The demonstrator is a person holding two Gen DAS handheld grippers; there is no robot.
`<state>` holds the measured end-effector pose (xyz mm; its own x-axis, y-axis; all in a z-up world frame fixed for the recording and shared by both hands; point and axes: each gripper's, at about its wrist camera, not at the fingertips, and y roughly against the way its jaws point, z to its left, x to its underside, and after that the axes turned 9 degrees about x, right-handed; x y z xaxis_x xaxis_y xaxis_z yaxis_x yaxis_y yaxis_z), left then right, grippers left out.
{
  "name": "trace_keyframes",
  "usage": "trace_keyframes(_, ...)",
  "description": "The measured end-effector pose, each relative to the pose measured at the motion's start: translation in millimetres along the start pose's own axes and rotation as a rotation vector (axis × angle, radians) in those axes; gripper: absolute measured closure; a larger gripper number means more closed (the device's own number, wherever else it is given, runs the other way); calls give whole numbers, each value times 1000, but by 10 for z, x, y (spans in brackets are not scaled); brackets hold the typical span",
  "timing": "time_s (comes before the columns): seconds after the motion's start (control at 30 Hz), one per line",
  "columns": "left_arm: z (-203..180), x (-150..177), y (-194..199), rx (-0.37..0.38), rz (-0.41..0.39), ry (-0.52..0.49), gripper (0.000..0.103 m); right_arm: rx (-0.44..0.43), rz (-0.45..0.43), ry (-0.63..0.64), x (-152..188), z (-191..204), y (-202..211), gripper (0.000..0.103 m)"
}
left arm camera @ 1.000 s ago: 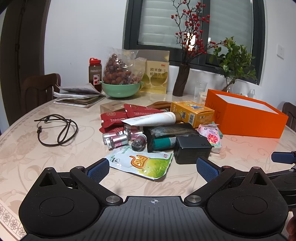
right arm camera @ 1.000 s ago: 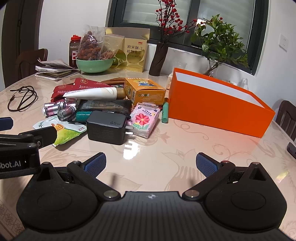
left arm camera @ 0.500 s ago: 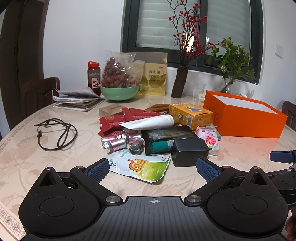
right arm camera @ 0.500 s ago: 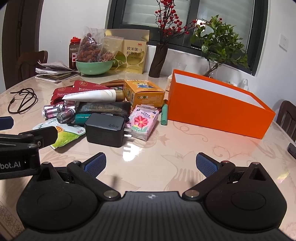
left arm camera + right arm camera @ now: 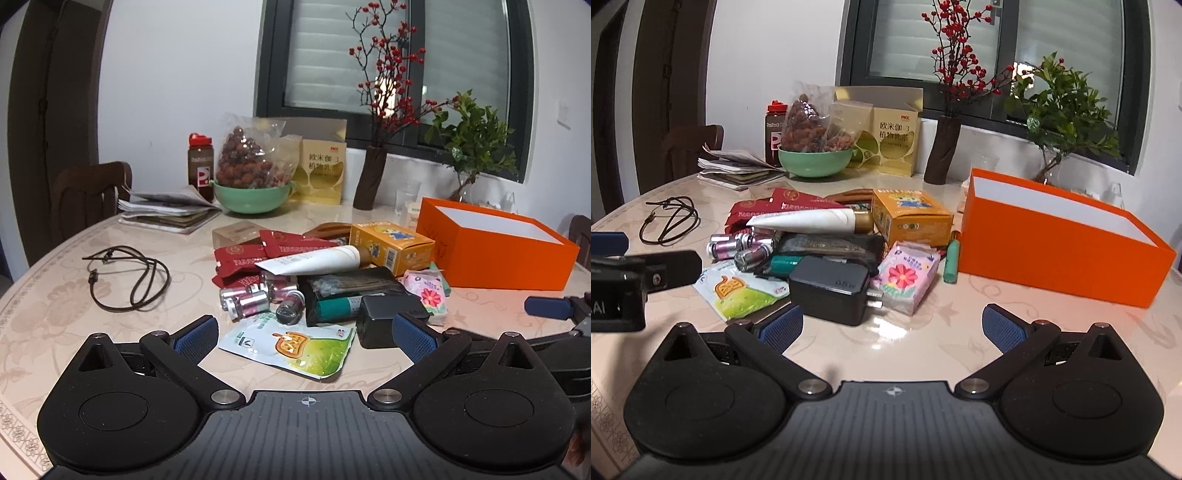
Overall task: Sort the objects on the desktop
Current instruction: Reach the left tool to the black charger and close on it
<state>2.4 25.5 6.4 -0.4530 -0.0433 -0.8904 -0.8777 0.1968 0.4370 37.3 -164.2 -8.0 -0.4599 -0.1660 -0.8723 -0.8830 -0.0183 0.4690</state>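
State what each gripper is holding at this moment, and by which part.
Nothing is held. The left gripper and the right gripper both stand open above the table, with only air between their fingers.

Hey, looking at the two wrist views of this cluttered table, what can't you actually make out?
- Inside of the orange box: both views, hidden by its own walls.
- Dark pouch: left view, ends covered by the white tube and black charger.
- Print on the green snack packet: too small.
- Right tongs: left view, cut off at the edge.
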Motion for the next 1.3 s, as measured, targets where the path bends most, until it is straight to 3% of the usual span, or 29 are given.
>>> trace_keyframes(0.27, -20, 61, -348, 65, 71, 42, 0, -81, 45, 8, 50, -206, -288, 0)
trace_keyframes(0.53, -140, -10, -623, 134, 100, 45, 1, -219, 51, 67, 43, -210, -450, 1)
trace_keyframes(0.7, -159, -25, -760, 129, 117, 43, 5, -283, 66, 74, 5, -244, -555, 4)
trace_keyframes(0.9, 44, -75, -652, 123, 86, 87, 8, -350, 51, 119, -23, -191, -520, 7)
trace_keyframes(1.17, -141, -101, -877, 200, 155, 7, 21, -397, 46, 189, -82, -52, -648, 29)
trace_keyframes(1.3, -187, -119, -997, 233, 170, 4, 27, -398, 27, 211, -93, -73, -688, 31)
